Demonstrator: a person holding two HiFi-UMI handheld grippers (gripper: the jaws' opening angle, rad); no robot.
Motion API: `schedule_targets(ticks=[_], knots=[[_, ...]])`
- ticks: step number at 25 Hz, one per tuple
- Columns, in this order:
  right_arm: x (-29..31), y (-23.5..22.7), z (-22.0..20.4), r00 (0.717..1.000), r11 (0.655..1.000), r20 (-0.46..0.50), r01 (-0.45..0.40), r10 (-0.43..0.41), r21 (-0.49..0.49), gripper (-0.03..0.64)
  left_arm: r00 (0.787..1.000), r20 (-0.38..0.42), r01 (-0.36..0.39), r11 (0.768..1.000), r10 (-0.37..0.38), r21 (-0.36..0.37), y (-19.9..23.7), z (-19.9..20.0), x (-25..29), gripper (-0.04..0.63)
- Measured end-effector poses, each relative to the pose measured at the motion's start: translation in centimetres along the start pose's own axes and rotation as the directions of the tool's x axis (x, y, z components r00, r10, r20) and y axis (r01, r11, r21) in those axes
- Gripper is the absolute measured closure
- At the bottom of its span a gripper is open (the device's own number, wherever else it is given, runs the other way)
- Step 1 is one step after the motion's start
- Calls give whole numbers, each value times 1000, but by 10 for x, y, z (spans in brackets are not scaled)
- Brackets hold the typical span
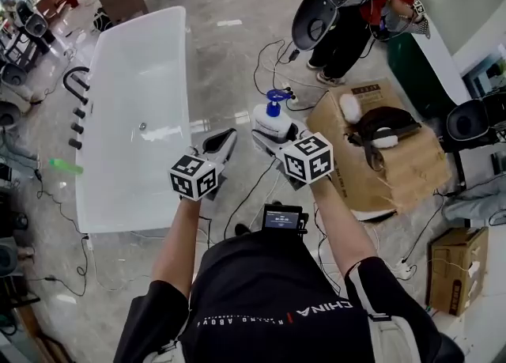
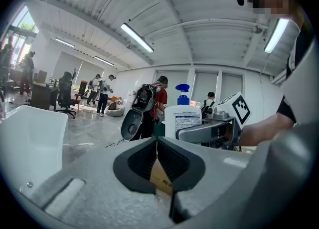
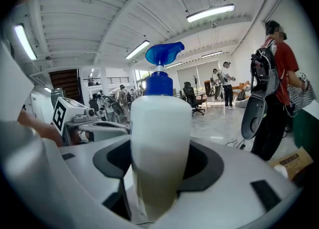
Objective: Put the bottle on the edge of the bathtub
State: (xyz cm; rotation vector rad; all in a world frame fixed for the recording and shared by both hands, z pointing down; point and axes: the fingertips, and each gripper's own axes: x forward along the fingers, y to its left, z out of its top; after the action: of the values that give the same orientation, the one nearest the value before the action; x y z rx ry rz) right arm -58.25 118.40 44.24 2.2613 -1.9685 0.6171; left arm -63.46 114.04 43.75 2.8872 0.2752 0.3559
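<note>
The bottle (image 1: 273, 116), white with a blue pump head, is held upright in the air, clasped round its body by the right tongs (image 1: 273, 135); in the right gripper view the pads are seen pressed against both flanks of it (image 3: 159, 138), low on the body. The left tongs (image 1: 224, 142) are clenched on nothing, the jaws meeting in the left gripper view (image 2: 157, 145). The bottle is judged to be smooth, fairly stiff plastic, light to moderate in weight; a darker lower half suggests it is partly filled. With the pump head riding high it may tip, so a low hold on the body seems well chosen; a hard squeeze could let the slick wall slip. The bathtub (image 1: 186, 85) stands on the floor to the left, well apart from the bottle; its near long rim is bare but looks narrow and glossy, so the base should be set flat and centred. The far long rim carries black fittings (image 1: 77, 116). The left tongs lie between bottle and tub; cables (image 1: 265, 65) trail on the floor; a cardboard box (image 1: 411, 172) crowds the right.
</note>
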Motion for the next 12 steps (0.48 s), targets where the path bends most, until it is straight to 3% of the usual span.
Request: schedule_targets(ticks=[12], knots=[[-1,-28,1,999,999,-13,-51,51,9,340,1000,0,1,1000,-1,-27,-3,3,39,585]])
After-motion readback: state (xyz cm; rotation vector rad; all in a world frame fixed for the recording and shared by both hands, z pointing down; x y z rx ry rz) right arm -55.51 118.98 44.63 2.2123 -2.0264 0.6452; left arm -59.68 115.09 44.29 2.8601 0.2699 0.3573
